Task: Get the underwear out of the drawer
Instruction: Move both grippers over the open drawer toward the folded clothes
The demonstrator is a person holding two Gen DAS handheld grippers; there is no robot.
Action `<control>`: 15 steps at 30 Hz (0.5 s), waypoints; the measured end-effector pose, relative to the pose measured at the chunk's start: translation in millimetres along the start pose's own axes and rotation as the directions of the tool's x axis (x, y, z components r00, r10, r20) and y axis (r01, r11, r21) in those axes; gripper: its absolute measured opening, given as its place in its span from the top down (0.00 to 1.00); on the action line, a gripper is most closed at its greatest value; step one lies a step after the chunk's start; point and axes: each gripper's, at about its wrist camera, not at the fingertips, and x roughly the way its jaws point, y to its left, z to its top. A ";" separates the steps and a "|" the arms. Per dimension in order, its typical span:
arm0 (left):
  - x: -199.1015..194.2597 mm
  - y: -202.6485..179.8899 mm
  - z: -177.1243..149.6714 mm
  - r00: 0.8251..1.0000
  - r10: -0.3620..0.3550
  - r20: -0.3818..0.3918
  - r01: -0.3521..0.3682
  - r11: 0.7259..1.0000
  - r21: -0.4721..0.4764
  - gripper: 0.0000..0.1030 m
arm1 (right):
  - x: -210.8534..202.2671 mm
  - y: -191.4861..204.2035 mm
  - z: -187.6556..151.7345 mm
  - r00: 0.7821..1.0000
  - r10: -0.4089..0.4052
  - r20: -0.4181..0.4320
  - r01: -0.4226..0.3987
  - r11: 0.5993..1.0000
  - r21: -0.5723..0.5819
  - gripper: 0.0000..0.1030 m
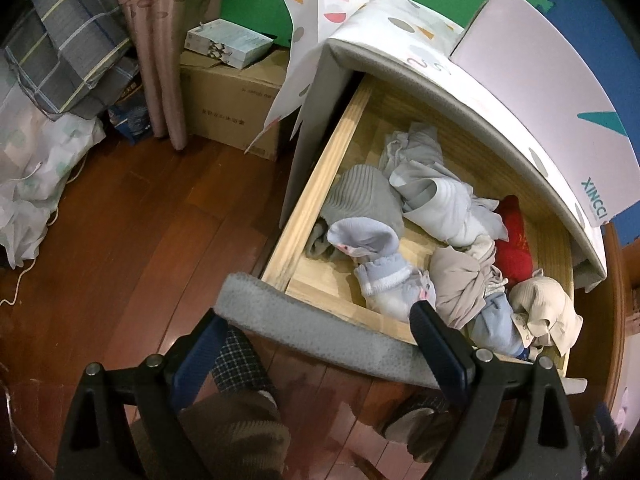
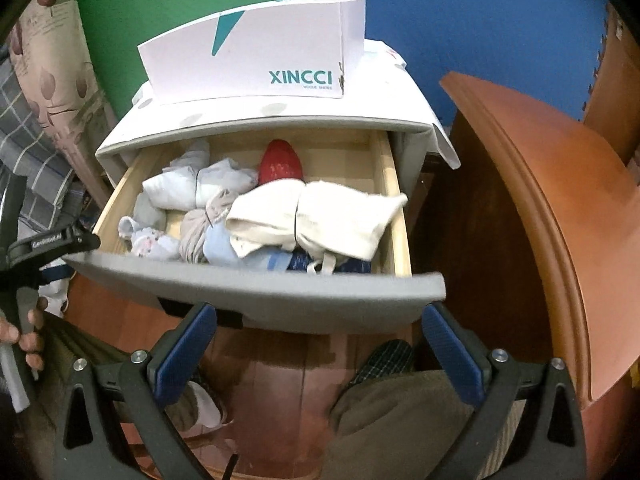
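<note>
A white shoe box (image 2: pixel 256 52) printed "XINCCI" stands on top of the cabinet (image 2: pixel 280 114), which is covered by a dotted paper sheet (image 1: pixel 316 8). A cardboard carton (image 1: pixel 232 104) sits on the wooden floor (image 1: pixel 132 224) left of the cabinet, with a small white-and-teal box (image 1: pixel 228 42) on top. A patterned curtain (image 1: pixel 160 40) hangs beside the carton. A plaid bag (image 1: pixel 68 40) rests above white plastic bags (image 1: pixel 36 176). Green (image 2: pixel 168 12) and blue (image 2: pixel 460 20) foam mats line the wall. A brown wooden furniture panel (image 2: pixel 540 208) stands right of the cabinet.

Drawer (image 2: pixel 256 296) pulled open; underwear (image 2: pixel 316 216) bundled inside, cream on top.
</note>
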 end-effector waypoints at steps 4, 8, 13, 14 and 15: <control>-11.3 -14.4 -6.9 0.995 0.081 0.059 -0.086 0.991 0.103 0.07 | 9.8 2.1 6.0 1.000 0.011 0.004 -0.011 1.000 -0.005 0.01; -14.4 -16.3 -10.7 0.992 0.106 0.069 -0.115 0.985 0.131 0.07 | 18.5 1.0 14.8 1.000 0.028 -0.004 -0.028 1.000 -0.003 0.01; -14.4 -16.1 -9.7 0.993 0.115 0.042 -0.120 0.980 0.160 0.07 | 28.1 2.0 26.2 0.999 0.036 -0.010 -0.036 0.999 -0.023 0.01; -14.6 -20.9 -9.8 0.990 0.129 0.054 -0.136 0.975 0.178 0.07 | 28.2 1.5 27.8 0.999 0.039 -0.011 -0.039 0.999 -0.028 0.01; -14.6 -24.4 -8.2 0.987 0.148 0.056 -0.156 0.968 0.197 0.07 | 29.8 0.9 29.9 0.999 0.045 -0.015 -0.045 0.998 -0.032 0.01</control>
